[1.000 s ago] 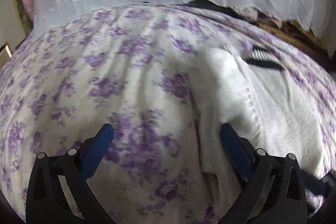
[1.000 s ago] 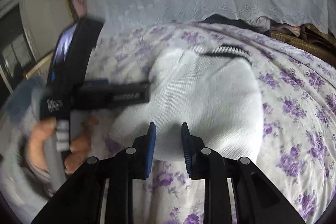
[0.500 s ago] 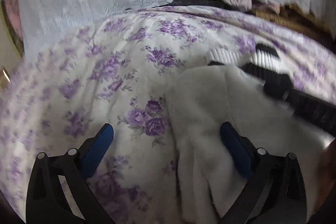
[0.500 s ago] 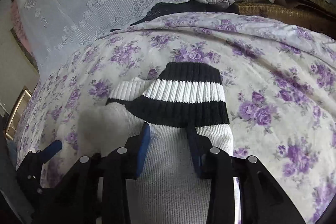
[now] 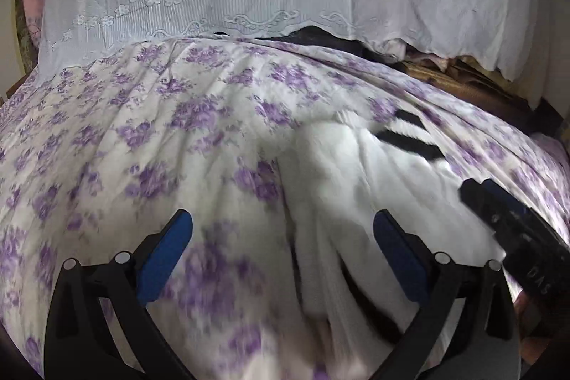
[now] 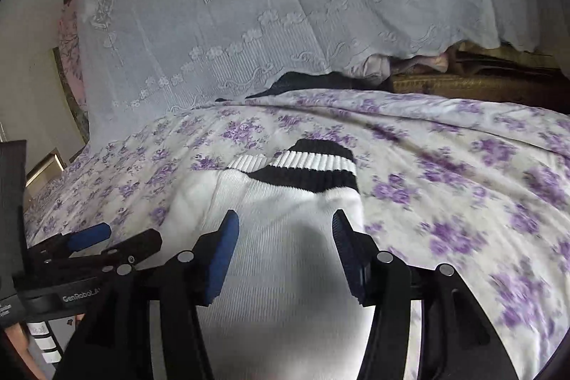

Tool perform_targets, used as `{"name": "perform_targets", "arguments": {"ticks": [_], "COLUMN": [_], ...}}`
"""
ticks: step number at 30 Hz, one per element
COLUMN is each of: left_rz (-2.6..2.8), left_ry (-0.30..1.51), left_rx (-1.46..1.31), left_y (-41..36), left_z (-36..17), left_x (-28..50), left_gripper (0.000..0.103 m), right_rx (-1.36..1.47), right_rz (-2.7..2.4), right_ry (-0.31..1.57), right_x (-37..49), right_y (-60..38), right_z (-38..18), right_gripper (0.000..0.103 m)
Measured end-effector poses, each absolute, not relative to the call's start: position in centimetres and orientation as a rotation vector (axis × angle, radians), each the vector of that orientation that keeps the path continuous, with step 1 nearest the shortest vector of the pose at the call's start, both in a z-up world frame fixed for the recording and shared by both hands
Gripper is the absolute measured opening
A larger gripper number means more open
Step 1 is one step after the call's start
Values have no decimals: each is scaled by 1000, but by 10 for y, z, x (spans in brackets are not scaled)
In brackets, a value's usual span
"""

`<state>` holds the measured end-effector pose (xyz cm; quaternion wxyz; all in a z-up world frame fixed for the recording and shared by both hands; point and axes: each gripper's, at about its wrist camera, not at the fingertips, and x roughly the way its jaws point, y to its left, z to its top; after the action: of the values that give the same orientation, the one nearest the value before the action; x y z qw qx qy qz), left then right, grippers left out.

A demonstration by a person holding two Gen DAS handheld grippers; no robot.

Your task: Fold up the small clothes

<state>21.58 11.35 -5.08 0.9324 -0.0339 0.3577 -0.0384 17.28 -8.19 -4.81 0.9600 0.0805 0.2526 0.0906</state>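
Right gripper [image 6: 283, 237] over the white sock [image 6: 278, 273], jaws half apart and just been opening, blue pads on either side of the knit but not pressing on it. Ribbed cuff [image 6: 310, 166] with black and white stripes straight ahead of the fingertips, lying flat on the floral bedspread [image 6: 463, 184]. Right edge of the sock just beyond the right pad, left edge further out past the left pad. To the right of this gripper only bare bedspread, wide and free up to its far edge. Ahead, beyond the cuff, more free cloth, then a lace curtain [image 6: 267, 24] hanging down to the bed, with a dark garment [image 6: 306, 82] under its hem.

Left gripper [image 5: 283, 237] wide apart, holding nothing. Left pad above bare bedspread, right pad above the sock, whose left folded edge runs between the two pads. Much free bedspread to its left and ahead. Close to its right, over the sock, the black body of the right gripper.
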Motion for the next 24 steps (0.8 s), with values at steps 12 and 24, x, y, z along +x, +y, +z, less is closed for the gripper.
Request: {"name": "perform_targets", "arguments": {"ticks": [12, 24], "left_rz": [67, 138], "left_ry": [759, 632], "left_rx": [10, 125], "left_y": [109, 90], "left_z": [-65, -48], "left_x": [176, 143], "left_gripper": [99, 98], "right_rx": [372, 318], "right_rz": [231, 190], "right_ry": [740, 724], "right_x": [159, 144], "right_y": [-128, -126], "right_z": [-90, -88], "right_gripper": [72, 76]}}
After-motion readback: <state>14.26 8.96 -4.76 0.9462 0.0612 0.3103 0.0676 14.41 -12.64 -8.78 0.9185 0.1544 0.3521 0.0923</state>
